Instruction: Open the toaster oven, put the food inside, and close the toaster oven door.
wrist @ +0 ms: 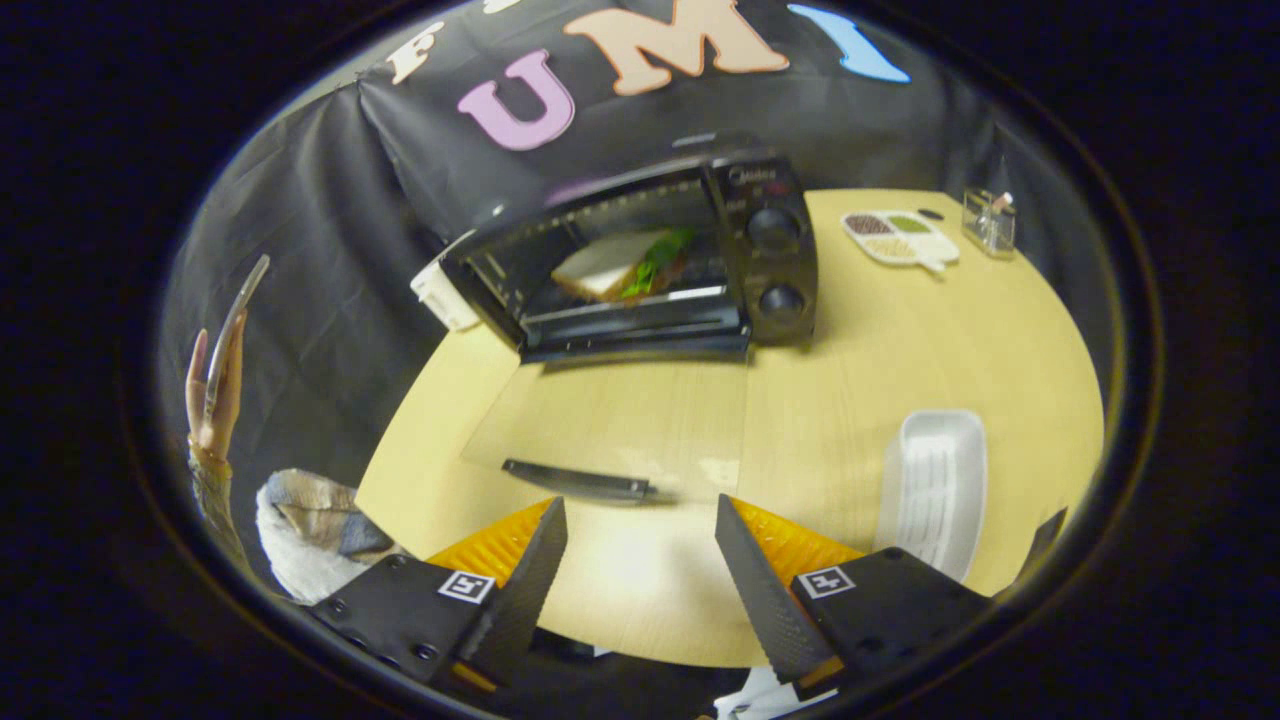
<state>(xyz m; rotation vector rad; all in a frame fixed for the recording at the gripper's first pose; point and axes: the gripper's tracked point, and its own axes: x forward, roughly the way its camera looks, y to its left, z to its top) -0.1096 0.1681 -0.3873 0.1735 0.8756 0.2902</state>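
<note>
Hovering over the near edge of the table (820, 400), we held the gripper (640, 560) with its fingers spread apart and empty, the glass door (600, 430) lying flat just ahead, its handle (578, 481) nearest us. The sandwich (625, 265) already sat inside the toaster oven (640, 260) at the table's far edge. We judged it best to catch that handle squarely and swing upward smoothly.
</note>
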